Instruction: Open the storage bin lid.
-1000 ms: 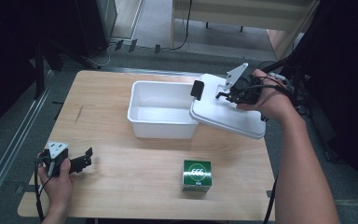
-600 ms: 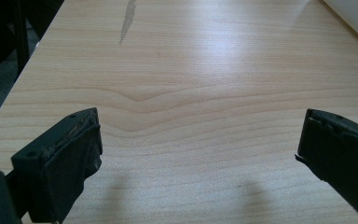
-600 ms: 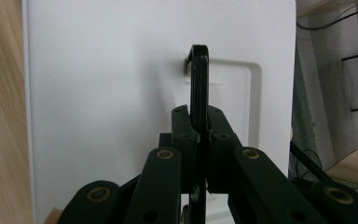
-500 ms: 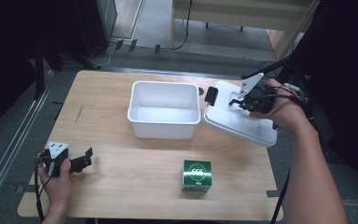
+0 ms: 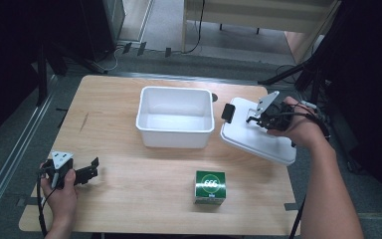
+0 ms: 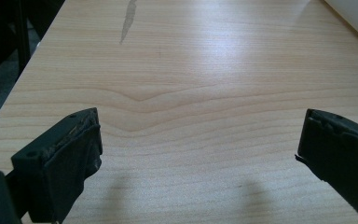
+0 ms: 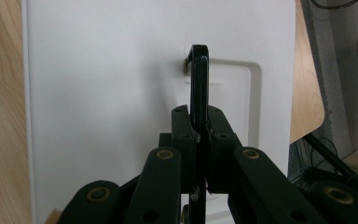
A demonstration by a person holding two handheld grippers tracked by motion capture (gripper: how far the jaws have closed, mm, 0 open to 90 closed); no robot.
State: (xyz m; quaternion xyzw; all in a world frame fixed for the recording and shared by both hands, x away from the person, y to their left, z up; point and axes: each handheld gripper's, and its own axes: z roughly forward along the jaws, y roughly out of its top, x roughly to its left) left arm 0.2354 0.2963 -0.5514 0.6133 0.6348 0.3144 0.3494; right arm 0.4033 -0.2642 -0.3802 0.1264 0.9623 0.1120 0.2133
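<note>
The right gripper (image 5: 256,118) is clamped on the black handle (image 7: 198,79) of the white lid (image 5: 258,137), which hangs tilted just right of the open white tub (image 5: 175,117). To set it down well, level the lid over bare surface (image 5: 129,199), away from the green box (image 5: 210,186), before letting go. The left gripper (image 5: 87,172) rests near-left, jaws apart.

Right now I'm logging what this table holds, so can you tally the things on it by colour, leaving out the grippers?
White: 2, the open tub and the lid, held by its black handle in the right gripper
Green: 1, the small box
Total: 3
</note>
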